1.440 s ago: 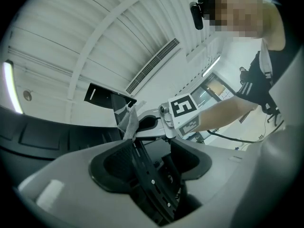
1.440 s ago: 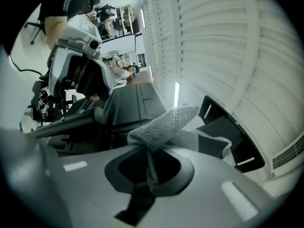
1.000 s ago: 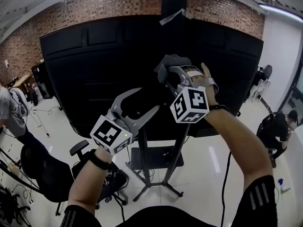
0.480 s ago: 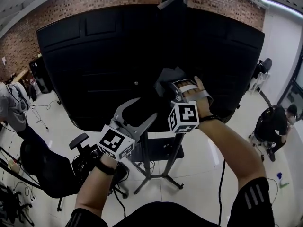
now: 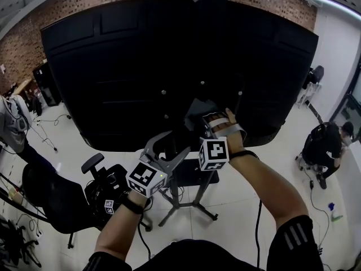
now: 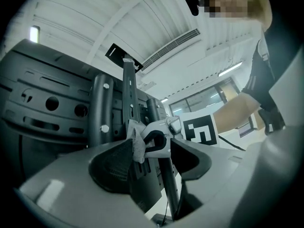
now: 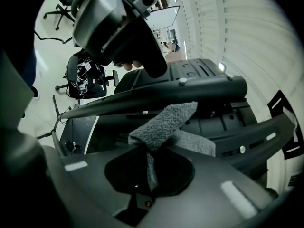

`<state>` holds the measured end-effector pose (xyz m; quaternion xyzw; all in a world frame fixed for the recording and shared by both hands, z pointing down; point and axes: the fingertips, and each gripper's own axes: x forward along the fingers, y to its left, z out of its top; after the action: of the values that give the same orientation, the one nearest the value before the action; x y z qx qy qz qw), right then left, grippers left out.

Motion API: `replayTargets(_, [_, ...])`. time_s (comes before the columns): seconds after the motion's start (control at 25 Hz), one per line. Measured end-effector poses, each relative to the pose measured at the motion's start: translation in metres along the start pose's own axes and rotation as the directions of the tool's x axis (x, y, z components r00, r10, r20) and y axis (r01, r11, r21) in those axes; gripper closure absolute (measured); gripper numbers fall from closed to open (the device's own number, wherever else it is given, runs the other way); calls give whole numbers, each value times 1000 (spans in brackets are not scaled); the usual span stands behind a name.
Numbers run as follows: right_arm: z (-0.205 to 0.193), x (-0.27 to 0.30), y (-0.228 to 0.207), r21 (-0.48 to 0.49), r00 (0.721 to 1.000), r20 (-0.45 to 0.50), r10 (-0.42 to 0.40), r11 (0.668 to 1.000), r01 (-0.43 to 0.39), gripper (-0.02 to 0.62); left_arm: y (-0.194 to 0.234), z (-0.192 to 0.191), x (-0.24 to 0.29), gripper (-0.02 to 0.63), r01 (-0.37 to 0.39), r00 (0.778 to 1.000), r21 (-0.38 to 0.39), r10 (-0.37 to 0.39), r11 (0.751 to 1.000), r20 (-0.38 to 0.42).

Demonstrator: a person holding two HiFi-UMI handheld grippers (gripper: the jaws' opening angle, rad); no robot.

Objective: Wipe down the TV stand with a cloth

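The TV stand's black post [image 6: 130, 94] carries the big black back of a TV [image 5: 113, 66]; its legs [image 5: 186, 210] spread on the floor below. My right gripper [image 5: 198, 110] is shut on a grey cloth [image 5: 196, 106], low on the TV's back by the post. In the right gripper view the cloth [image 7: 166, 122] sticks out of the right gripper [image 7: 149, 167] against a stand bar [image 7: 166, 96]. My left gripper [image 5: 177, 144] is open and holds nothing, just below and left of the right one. In the left gripper view the cloth [image 6: 137, 144] shows between the left gripper's jaws.
An office chair [image 5: 51, 202] and black gear on a wheeled base [image 5: 110, 188] stand at the lower left. One person sits at the right [image 5: 324, 148]; another stands at the left edge [image 5: 11, 123]. Cables run over the pale floor. A brick wall rises behind the TV.
Both grippers have come down along the back of the TV, the right one bringing the cloth with it from near the top to the lower part. The left gripper stays open.
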<state>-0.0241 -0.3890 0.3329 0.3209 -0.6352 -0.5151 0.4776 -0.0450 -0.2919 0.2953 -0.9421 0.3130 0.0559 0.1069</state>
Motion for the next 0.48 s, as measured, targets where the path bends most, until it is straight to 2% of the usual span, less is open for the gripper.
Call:
replayTargets(0.36, [-1, 24, 80, -9, 994, -16, 111, 994, -111, 574, -7, -44, -6, 331, -10, 998, -63, 7, 998, -60])
replayTargets(0.48, [-3, 27, 90, -14, 992, -21, 123, 992, -123, 574, -6, -55, -7, 331, -18, 997, -75, 12, 997, -83])
